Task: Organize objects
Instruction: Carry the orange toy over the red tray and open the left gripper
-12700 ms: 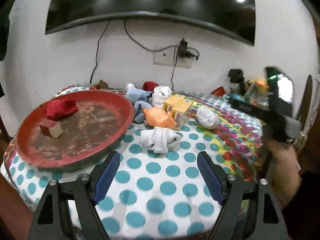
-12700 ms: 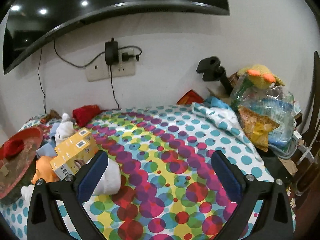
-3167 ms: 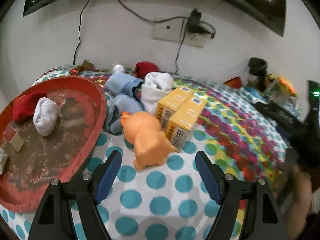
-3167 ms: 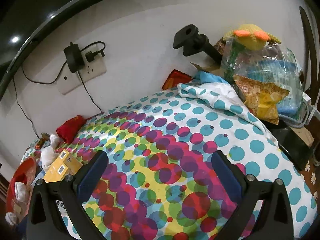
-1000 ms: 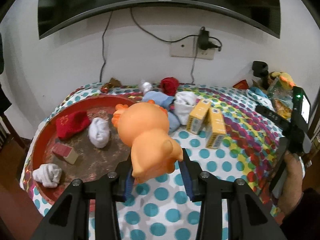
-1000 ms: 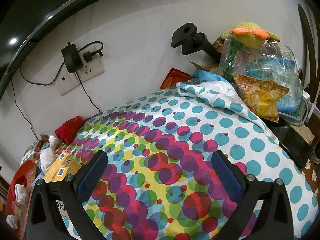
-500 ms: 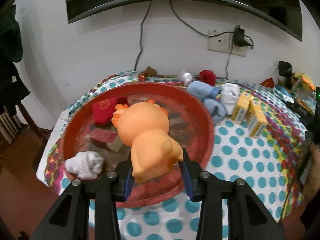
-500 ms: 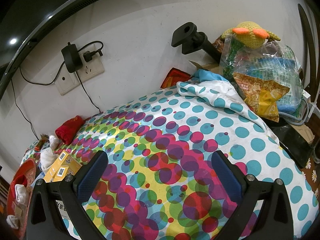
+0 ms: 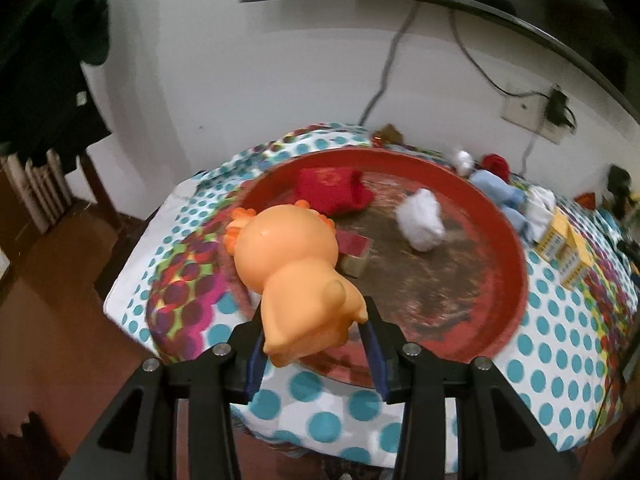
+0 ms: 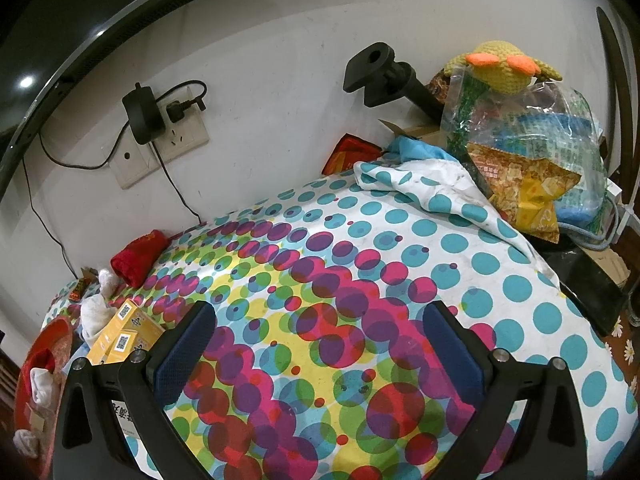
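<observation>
The left gripper (image 9: 314, 346) has its blue-padded jaws closed narrowly on the lower body of an orange rubber toy animal (image 9: 292, 276), whose round head tilts up and away to the left; the toy hangs above the near left rim of a round red tray (image 9: 514, 292) with a worn brown floor. Inside that tray lie a folded red cloth (image 9: 334, 190) at the far side, a small red-topped block (image 9: 354, 250) just behind the toy, and a balled white sock (image 9: 420, 220) further right. Beyond the tray's far right rim sit a light blue cloth (image 9: 498, 190), a white cloth (image 9: 538, 208) and two yellow cardboard boxes (image 9: 564, 248) side by side, all on a polka-dot tablecloth (image 9: 560, 360). The right gripper (image 10: 320, 344) hovers with its jaws spread wide and nothing between them, over the multicoloured dotted middle of the cloth. At the far right stand a clear plastic bag of snacks (image 10: 532, 152) and a yellow crocheted toy (image 10: 506, 66) behind it.
</observation>
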A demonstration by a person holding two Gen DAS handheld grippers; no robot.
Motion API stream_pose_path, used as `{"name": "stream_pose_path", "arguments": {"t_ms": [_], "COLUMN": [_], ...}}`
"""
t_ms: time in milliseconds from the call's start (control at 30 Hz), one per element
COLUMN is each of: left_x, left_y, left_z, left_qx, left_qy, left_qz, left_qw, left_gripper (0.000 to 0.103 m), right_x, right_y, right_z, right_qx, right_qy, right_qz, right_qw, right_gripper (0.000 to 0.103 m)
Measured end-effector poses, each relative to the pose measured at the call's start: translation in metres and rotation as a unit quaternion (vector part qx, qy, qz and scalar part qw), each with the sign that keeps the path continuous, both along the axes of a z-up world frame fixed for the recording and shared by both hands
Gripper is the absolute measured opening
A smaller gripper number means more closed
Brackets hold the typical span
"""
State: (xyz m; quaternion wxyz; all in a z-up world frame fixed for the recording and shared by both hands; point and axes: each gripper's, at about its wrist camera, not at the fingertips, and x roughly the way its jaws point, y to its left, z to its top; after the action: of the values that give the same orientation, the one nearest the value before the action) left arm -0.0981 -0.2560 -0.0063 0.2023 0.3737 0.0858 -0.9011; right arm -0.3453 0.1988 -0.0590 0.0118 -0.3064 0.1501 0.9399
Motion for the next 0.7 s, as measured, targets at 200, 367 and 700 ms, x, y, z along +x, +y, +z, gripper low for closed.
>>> {"name": "stream_pose_path", "arguments": {"t_ms": [200,367,700], "left_x": [-0.007,-0.037,-0.099], "left_y": [-0.03,-0.044,-0.065], "left_z": [0.007,0.01,-0.022], "left_qx": [-0.013,-0.036,-0.022], "left_qy": [0.003,-0.016,-0.099], "left_qz": [0.015,0.004,-0.04], "left_qw": [0.9998,0.9992,0.9941], "left_gripper": [0.043,0.043,0.044], "right_x": [0.0,-0.001,-0.001], "right_y": [0.0,0.0,-0.002], "right_z": [0.0,-0.001,-0.001], "right_qx": [0.001,0.001,0.005], "right_qy": [0.0,-0.001,-0.001], "right_qz": [0.001,0.001,0.0], "right_qw": [1.0,1.0,1.0], "right_gripper": [0.103,0.103,0.103]}}
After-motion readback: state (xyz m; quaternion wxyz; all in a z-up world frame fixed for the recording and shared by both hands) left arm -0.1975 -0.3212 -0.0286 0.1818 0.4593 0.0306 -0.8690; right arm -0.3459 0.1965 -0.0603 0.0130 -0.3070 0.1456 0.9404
